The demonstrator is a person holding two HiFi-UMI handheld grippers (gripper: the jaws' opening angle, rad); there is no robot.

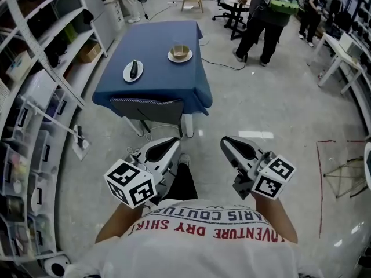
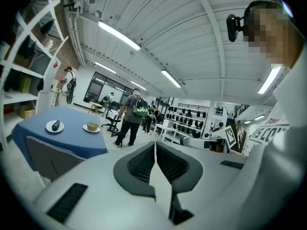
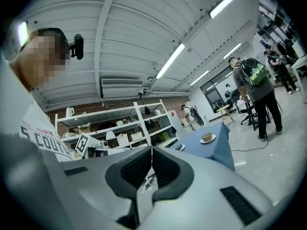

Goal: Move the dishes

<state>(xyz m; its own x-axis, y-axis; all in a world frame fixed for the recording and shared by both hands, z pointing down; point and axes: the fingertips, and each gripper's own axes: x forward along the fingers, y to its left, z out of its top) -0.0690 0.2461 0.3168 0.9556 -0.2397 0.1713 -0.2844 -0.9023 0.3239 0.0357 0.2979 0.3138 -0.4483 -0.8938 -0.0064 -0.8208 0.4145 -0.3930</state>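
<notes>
Held close, the white left gripper [image 1: 168, 143] and right gripper [image 1: 229, 143] are closed and empty. A white plate [image 1: 133, 70] carrying a dark object and a white saucer with tan cup [image 1: 179, 53] sit on the blue-clothed desk [image 1: 156, 88], well ahead. The approach seems pending; next, walk up and open the jaws.

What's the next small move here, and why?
Probably step toward the blue table: the plate and the cup on its saucer sit there, well beyond the left gripper and right gripper, both shut and empty.

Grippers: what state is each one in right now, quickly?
Left gripper: shut, nothing between its jaws.
Right gripper: shut, nothing between its jaws.
</notes>
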